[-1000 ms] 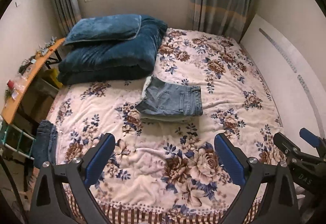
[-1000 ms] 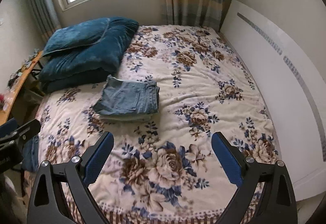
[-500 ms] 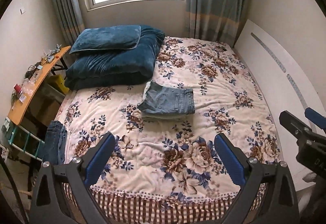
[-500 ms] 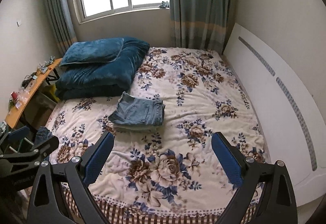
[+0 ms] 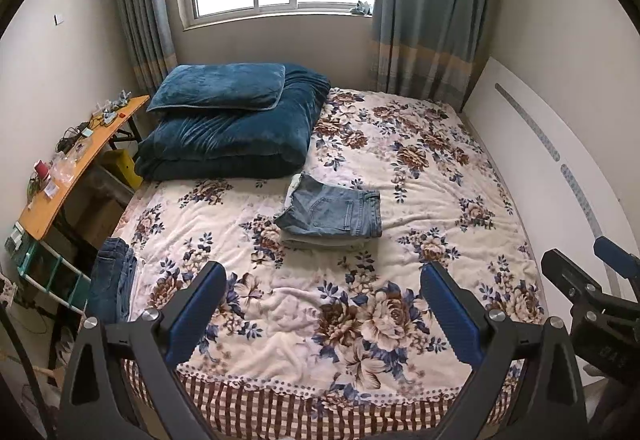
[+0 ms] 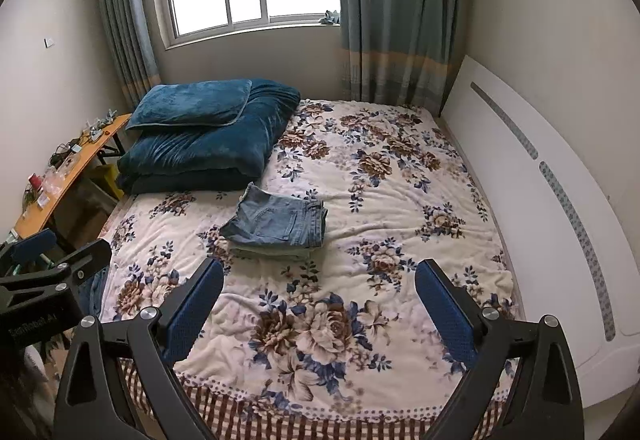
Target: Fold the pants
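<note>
Folded light-blue jeans (image 5: 334,210) lie in a neat stack in the middle of the floral bed (image 5: 420,176); they also show in the right wrist view (image 6: 280,226). A second pile of dark jeans (image 5: 114,280) hangs at the bed's left edge. My left gripper (image 5: 322,304) is open and empty, held back over the foot of the bed. My right gripper (image 6: 318,302) is open and empty too, beside it; it shows at the right of the left wrist view (image 5: 588,288).
A folded dark-blue quilt with a pillow (image 5: 232,124) sits at the bed's far left. An orange side table (image 5: 76,160) with small items stands left of the bed. A white headboard panel (image 5: 560,160) lines the right side. Window and curtains are behind.
Both grippers have pulled back and up from the bed, so the whole bed and its striped front edge now show. The folded jeans have not moved.
</note>
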Demonstrator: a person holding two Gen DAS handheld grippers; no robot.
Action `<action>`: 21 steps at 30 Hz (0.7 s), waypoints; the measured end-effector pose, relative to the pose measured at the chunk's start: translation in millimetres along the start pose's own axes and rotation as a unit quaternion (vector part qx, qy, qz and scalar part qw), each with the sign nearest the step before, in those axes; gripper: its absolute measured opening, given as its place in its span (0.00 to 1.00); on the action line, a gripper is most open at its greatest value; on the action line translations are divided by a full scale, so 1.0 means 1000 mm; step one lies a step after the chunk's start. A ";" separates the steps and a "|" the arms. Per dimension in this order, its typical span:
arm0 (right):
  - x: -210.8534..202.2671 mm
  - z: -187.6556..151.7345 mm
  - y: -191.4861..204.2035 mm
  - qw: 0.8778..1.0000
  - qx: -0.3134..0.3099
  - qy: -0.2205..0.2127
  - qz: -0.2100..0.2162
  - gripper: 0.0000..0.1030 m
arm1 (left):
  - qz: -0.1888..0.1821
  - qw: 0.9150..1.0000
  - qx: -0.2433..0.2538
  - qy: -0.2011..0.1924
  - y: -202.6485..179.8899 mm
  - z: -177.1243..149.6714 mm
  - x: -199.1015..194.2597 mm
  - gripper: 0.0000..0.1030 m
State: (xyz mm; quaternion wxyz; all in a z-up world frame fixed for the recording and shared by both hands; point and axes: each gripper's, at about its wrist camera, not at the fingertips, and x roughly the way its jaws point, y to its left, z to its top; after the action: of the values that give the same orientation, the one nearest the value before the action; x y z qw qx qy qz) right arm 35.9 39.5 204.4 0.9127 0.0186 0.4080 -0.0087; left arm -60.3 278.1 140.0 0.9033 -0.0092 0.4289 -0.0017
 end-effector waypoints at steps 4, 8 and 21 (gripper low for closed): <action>0.005 0.002 -0.002 1.000 0.001 0.003 0.000 0.97 | 0.007 1.000 0.008 -0.007 -0.001 0.000 0.004 1.00; 0.013 0.004 -0.005 1.000 0.003 -0.008 -0.012 1.00 | 0.020 1.000 0.014 -0.015 -0.004 0.000 0.015 1.00; 0.070 0.016 -0.017 0.999 0.011 -0.007 -0.037 1.00 | 0.056 0.998 0.003 -0.016 -0.003 0.011 0.060 1.00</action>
State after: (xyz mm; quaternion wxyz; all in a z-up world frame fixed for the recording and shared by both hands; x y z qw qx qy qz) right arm 94.6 22.2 162.5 0.9142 0.0140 0.4023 -0.0469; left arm -13.6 274.6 100.8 0.9087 0.0172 0.4144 0.0476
